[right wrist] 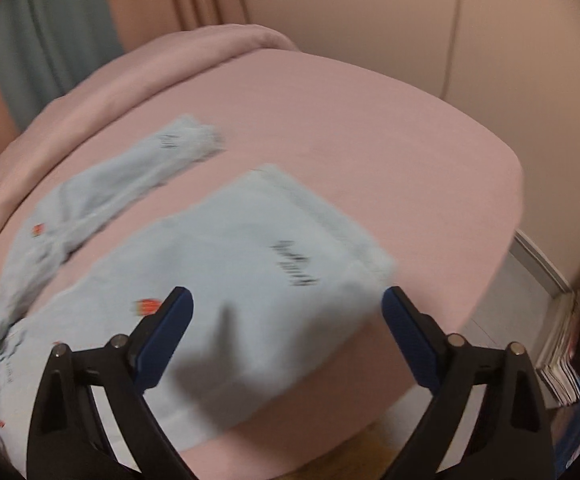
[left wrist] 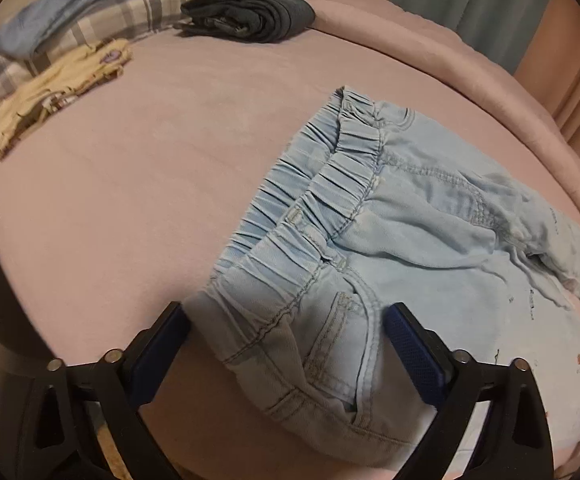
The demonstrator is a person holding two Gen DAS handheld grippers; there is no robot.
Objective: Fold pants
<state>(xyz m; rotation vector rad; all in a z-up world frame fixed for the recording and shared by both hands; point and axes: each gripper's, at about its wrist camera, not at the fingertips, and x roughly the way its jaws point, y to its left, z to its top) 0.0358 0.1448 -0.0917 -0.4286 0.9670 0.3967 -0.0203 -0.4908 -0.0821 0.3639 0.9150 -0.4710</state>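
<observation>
A pair of light blue pants lies spread on a bed covered in a pink sheet. In the left wrist view the gathered elastic waistband faces the camera, with a front pocket just below it, and the fabric runs off toward the right edge of the picture, where small red marks dot the cloth.

The left gripper hangs over the waistband corner nearest the camera with its jaws spread wide; the pocket area sits between the blue pads, but neither pad presses on the cloth.

The right wrist view is blurred. It shows the two pant legs lying apart on the sheet: one wide leg with dark lettering near its hem, and a narrower, crumpled leg farther off to the left. The right gripper is over the wide leg near its hem, jaws set wide apart, with nothing clamped between them.

At the far side of the bed, well apart from the pants, lie a folded dark garment, a folded yellow garment and a folded blue one resting on a plaid pillow. A stack of books stands on the floor beside the bed
</observation>
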